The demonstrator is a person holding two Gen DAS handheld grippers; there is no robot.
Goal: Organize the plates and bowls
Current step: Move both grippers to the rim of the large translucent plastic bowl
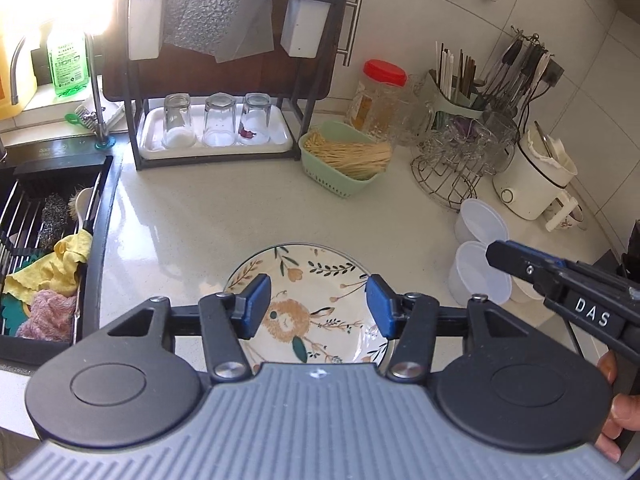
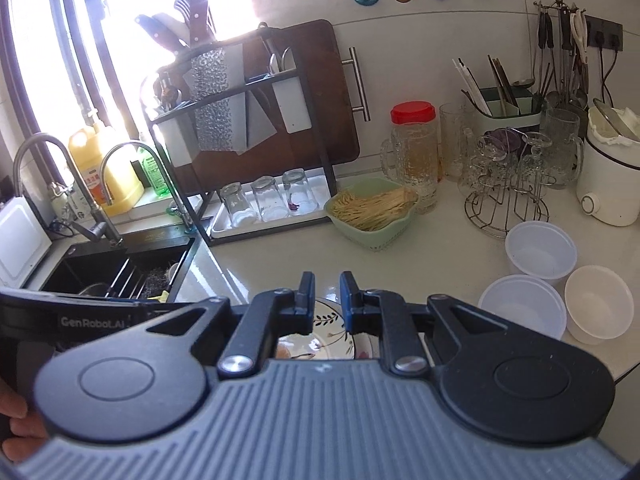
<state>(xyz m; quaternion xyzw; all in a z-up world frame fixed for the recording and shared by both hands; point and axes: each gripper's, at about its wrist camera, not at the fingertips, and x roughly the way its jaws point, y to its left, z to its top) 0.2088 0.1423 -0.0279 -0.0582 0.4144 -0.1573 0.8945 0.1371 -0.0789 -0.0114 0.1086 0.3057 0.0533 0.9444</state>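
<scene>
A floral plate lies flat on the pale counter, near its front edge. My left gripper hovers just above it, open, blue pads apart over the plate's middle with nothing between them. My right gripper reaches in from the right, jaws together, its tip over two white plastic bowls. In the right wrist view the right gripper is shut and holds nothing. Part of the plate shows below it. Three white bowls stand at the right.
A black rack holding a tray of upturned glasses stands at the back. A green basket of sticks, a wire glass stand and a white cooker crowd the back right. The sink with cloths lies at the left.
</scene>
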